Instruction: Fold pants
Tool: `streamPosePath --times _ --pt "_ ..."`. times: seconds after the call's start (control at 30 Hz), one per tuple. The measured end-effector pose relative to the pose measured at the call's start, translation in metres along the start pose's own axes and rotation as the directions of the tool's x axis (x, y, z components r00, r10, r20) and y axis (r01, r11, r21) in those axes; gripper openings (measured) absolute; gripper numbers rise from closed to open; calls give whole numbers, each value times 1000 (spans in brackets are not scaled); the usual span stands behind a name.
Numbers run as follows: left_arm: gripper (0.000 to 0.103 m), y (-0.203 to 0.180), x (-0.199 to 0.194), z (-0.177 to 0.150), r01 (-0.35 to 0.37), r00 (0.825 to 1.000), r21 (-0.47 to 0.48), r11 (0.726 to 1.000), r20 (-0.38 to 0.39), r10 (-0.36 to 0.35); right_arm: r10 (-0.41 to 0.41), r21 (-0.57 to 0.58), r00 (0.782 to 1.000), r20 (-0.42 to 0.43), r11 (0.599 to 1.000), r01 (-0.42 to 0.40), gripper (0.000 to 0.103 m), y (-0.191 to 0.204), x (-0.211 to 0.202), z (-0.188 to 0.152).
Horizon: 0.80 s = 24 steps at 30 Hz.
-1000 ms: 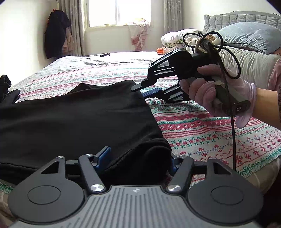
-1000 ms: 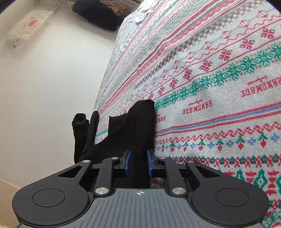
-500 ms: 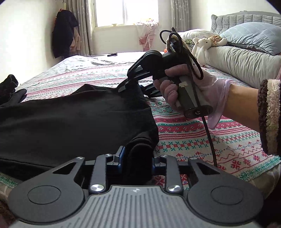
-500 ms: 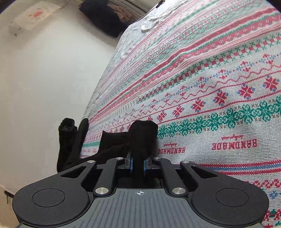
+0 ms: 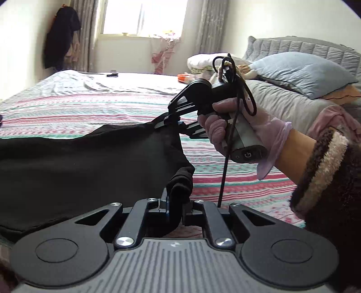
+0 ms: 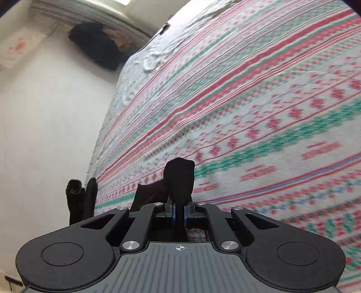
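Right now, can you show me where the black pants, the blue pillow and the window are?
black pants (image 5: 90,166), left wrist view, on the flat middle of the cloth.
blue pillow (image 5: 302,72), left wrist view, its middle.
window (image 5: 144,17), left wrist view, the bright pane.

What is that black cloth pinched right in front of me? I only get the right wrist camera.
Observer: A corner of black pants. The left wrist view shows the rest spread wide over the striped bedspread.
Operator: Is anything else holding them?
Observer: Yes. The left gripper has just been closing its jaws, and a bunched near corner of the pants is now clamped between them.
Operator: And who carries my gripper?
Observer: A hand in a thin pale glove holds the handle of the right gripper, which pinches the far corner above the bedspread.
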<state>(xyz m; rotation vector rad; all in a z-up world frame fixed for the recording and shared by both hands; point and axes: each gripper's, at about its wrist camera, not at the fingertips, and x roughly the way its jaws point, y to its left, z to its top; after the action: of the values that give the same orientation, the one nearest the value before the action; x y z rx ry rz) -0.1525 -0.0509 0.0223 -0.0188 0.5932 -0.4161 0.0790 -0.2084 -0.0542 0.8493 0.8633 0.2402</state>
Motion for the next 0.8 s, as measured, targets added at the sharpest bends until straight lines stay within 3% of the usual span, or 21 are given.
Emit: streamPosePath --times 0.17,0.37,0.5,0.6,0.8 --pt "31 -41 -2 5 205 978 -71 976 -18 -206 -128 118 989 72 986 119 5 -39 -78 10" --pt "32 -48 -14 17 334 942 -147 931 31 -333 -120 229 978 171 970 79 6 -63 -142 10" --pt "32 -30 -21 16 350 936 -203 914 56 -346 -105 205 977 188 977 65 6 -52 -150 9" --pt "32 -14 -29 19 349 937 -231 908 90 -337 -35 135 980 193 991 9 6 -31 -148 12" --pt "32 28 -48 32 289 954 -299 909 172 -247 89 7 984 156 996 -91 7 25 -111 18"
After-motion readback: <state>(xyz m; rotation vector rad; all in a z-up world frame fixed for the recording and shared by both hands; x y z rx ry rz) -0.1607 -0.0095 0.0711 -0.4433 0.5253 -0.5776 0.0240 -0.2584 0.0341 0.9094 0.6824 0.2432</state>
